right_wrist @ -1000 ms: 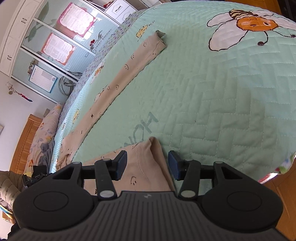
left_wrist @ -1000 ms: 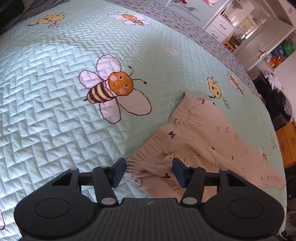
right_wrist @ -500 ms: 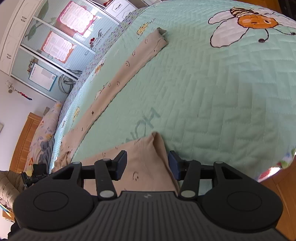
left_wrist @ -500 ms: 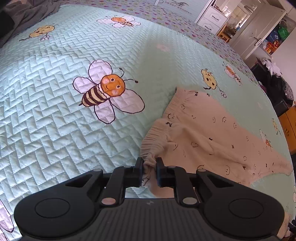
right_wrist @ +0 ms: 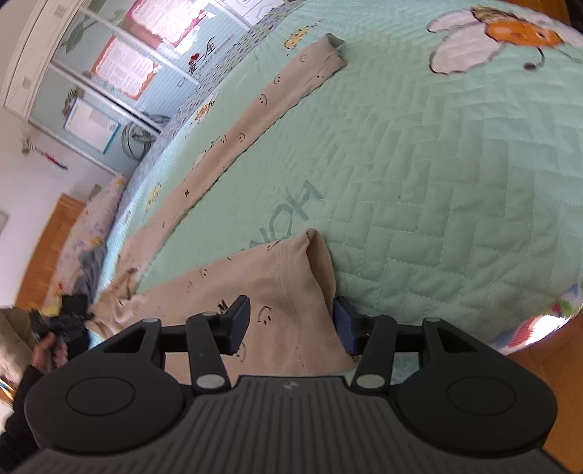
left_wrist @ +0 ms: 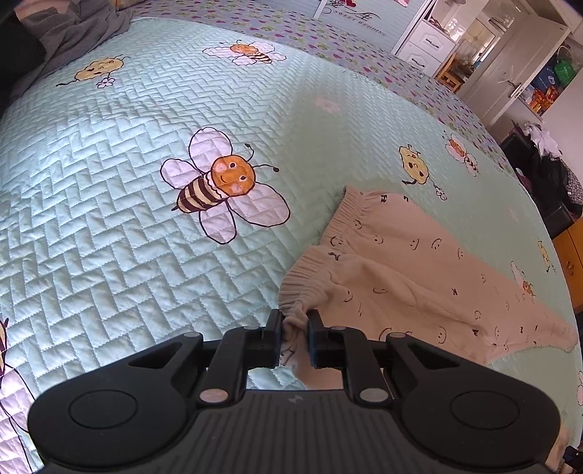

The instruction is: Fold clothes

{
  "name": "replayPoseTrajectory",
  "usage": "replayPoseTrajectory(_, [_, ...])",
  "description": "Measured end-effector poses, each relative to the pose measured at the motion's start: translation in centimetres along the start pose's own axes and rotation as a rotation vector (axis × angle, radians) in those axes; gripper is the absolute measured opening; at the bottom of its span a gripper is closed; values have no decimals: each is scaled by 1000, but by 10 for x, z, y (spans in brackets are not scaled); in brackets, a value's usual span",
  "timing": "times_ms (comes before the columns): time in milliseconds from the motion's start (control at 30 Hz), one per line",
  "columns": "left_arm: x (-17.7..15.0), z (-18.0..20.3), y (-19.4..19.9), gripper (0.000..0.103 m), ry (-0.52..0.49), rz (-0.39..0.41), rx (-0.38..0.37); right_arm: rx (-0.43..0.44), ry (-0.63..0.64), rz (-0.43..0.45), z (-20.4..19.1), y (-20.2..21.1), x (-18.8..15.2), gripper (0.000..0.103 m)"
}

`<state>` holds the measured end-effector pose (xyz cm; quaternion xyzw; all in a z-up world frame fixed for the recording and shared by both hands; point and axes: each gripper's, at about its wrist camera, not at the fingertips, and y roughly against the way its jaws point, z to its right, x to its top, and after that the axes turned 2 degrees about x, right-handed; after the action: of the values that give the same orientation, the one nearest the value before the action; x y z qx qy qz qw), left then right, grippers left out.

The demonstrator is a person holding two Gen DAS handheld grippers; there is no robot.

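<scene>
Left gripper (left_wrist: 295, 322) sits low over the bed, black fingers drawn nearly together, pinching a bunch of the gathered elastic waistband (left_wrist: 309, 280) of the beige smiley-print fabric trousers (left_wrist: 411, 277). The cloth bulges up between the pads, lifted a touch off the cover right at the pinch.

Over on the right, the right gripper (right_wrist: 291, 321) is also down close to the bed, jaws standing wide, straddling one trouser leg's hem end (right_wrist: 291, 277). The fabric lies between the blue-padded fingers (right_wrist: 342, 321) with a gap on the left side; on the right the cloth edge runs up against the pad, though I cannot tell whether it truly touches.

The trousers lie flat on the mint-green quilted bedspread with cartoon bees (left_wrist: 145, 218). In the left wrist view the long axis runs from the waistband near the gripper away toward the lower right, legs tapering off. In the right wrist view the other leg (right_wrist: 255, 105) stretches as a long strip toward the upper middle, its cuff open at the far end, well apart from the leg under the gripper.

Around: a large bee print (left_wrist: 222, 182) just left of the waistband, a grey crumpled blanket (left_wrist: 73, 29) at the far bed corner, white drawers (left_wrist: 426, 47) beyond. Faint lettering (right_wrist: 288, 215) shows on the cover beside the near hem.
</scene>
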<state>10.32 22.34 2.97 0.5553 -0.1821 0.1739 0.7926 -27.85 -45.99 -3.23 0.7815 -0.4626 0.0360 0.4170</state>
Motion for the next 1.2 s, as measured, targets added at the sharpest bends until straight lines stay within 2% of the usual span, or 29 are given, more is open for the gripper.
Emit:
replayPoseTrajectory(67, [-2, 0, 2, 15, 1, 0, 3, -47, 61, -9, -6, -3, -1, 11])
replayPoseTrajectory(267, [-8, -6, 16, 15, 2, -2, 17, -38, 105, -2, -11, 3, 1, 8])
replayPoseTrajectory(533, [-15, -26, 44, 15, 41, 13, 39, -14, 177, 66, -30, 55, 33, 8])
replayPoseTrajectory(633, [-24, -33, 35, 14, 71, -3, 17, -37, 172, 56, -26, 53, 34, 9])
replayPoseTrajectory(800, [-25, -22, 19, 15, 55, 7, -36, -70, 110, 34, -12, 33, 22, 9])
replayPoseTrajectory(967, [-6, -12, 9, 36, 55, 44, -49, -65, 74, 51, -8, 30, 15, 9])
replayPoseTrajectory(1033, [-2, -9, 3, 45, 47, 36, -19, -67, 66, 50, -7, 30, 15, 9])
replayPoseTrajectory(1133, [-3, -10, -7, 47, 41, 3, 20, -69, 59, 49, -7, 28, 16, 10])
replayPoseTrajectory(1200, [-4, -13, -11, 49, 39, -11, 18, -66, 59, 46, -8, 27, 17, 12])
